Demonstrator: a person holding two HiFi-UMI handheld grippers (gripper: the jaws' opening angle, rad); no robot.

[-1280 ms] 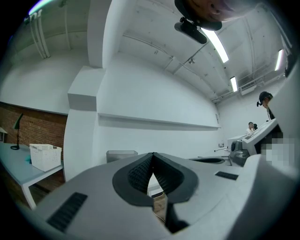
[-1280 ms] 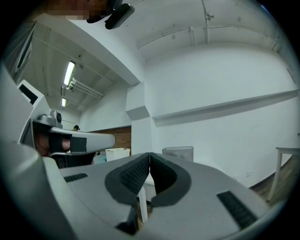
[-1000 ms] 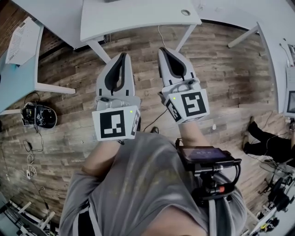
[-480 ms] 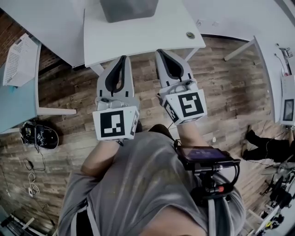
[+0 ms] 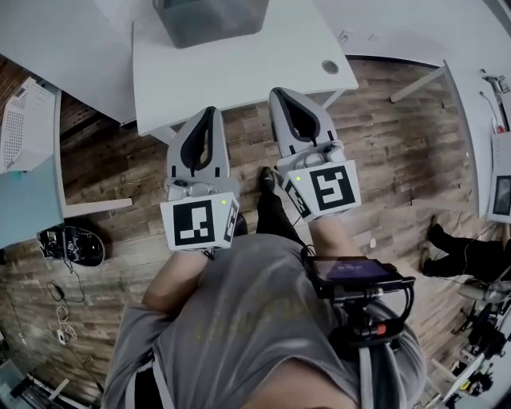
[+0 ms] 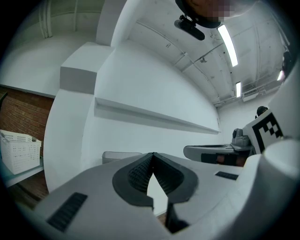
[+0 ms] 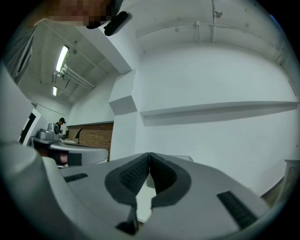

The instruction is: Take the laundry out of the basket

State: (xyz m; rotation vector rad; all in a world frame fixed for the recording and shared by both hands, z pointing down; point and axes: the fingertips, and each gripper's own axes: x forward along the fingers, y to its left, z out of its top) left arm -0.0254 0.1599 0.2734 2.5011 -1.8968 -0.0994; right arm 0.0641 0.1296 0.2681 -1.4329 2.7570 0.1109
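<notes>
Grey basket (image 5: 211,20) at top centre on white surface (image 5: 239,76), well beyond left gripper (image 5: 209,112) and right gripper (image 5: 282,94), both jaws closed tip to tip, holding nothing

Both grippers were held out level ahead of the chest, side by side, near each other but apart. The left gripper (image 5: 210,112) had its jaws together, tips meeting, nothing between them. The right gripper (image 5: 280,93) was likewise closed and empty, reaching a little further forward and angled slightly outward. The left marker cube (image 5: 200,224) and right marker cube (image 5: 326,188) faced up. The left forearm (image 5: 177,278) and right forearm (image 5: 330,234) ran back from under them, bent in toward the torso. The hands seemed hidden beneath the cubes.
</notes>
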